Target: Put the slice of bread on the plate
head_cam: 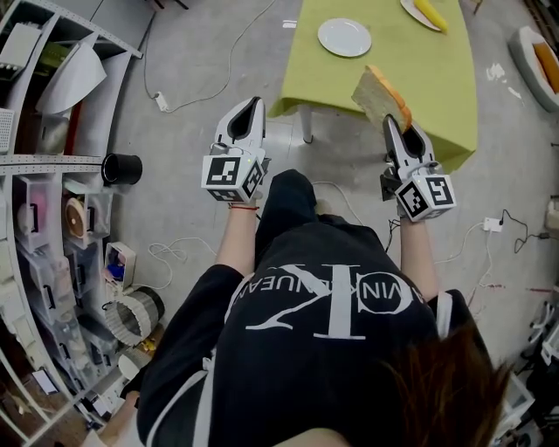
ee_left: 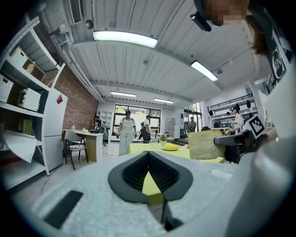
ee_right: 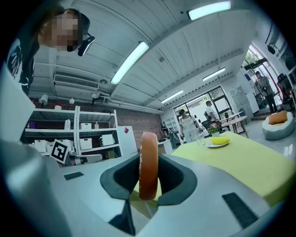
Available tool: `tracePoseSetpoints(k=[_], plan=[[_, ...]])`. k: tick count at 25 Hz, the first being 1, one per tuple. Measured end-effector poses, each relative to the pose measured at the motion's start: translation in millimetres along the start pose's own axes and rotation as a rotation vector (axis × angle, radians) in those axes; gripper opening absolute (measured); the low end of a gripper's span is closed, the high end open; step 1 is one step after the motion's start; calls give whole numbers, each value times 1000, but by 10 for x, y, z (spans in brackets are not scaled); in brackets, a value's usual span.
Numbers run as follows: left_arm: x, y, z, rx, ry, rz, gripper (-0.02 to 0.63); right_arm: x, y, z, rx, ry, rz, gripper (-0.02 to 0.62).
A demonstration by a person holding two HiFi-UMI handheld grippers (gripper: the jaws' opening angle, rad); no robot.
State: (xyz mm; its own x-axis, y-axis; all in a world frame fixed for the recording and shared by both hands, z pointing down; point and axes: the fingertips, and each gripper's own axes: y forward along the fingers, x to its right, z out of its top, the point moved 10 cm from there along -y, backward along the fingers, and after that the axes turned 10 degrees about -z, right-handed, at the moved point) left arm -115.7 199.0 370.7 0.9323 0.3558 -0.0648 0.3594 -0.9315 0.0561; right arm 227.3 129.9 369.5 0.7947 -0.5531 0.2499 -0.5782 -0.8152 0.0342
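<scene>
Slice of bread (head_cam: pixel 382 94) is up in my right gripper (head_cam: pixel 392 124), stood on edge with the crust facing me and the jaws pinched narrow on it. It's hanging just over the near edge of the table (head_cam: pixel 441 83), right side. My left gripper (head_cam: pixel 249 106) is closed on nothing, out over the floor to the left. The plate (head_cam: pixel 344 37) sits farther in and off to the left, well apart from the bread, so there's a reach to make. Risks as I see them: soft bread in a thin pinch could tear or slide out, and this close to the edge it would land on the floor. Let go while it's upright and it may tip off the plate's rim onto the cloth. The table wears a yellow-green cloth that drapes over the near side. A banana (head_cam: pixel 430 13) lies on a second plate at the far edge. Grey floor, loose cables (head_cam: pixel 188 103), cluttered shelves (head_cam: pixel 44 175) on the left, people standing far back.
</scene>
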Motion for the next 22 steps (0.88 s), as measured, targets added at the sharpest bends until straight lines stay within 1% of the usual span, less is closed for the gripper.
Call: tracePoseSetpoints(k=[5, 10, 13, 17, 22], plan=[[-172, 209, -59, -16, -11, -30, 9, 21, 199, -30, -8, 6, -14, 94], [-404, 641, -13, -21, -12, -102, 9, 124, 473, -15, -12, 8, -54, 94], [-569, 900, 29, -28, 5, -141, 9, 168, 695, 7, -12, 35, -85, 94], [-832, 1185, 1, -56, -14, -181, 9, 149, 951, -5, -17, 76, -127, 94], [-1061, 1556, 6, -67, -18, -244, 9, 188, 1196, -47, -35, 96, -170, 94]])
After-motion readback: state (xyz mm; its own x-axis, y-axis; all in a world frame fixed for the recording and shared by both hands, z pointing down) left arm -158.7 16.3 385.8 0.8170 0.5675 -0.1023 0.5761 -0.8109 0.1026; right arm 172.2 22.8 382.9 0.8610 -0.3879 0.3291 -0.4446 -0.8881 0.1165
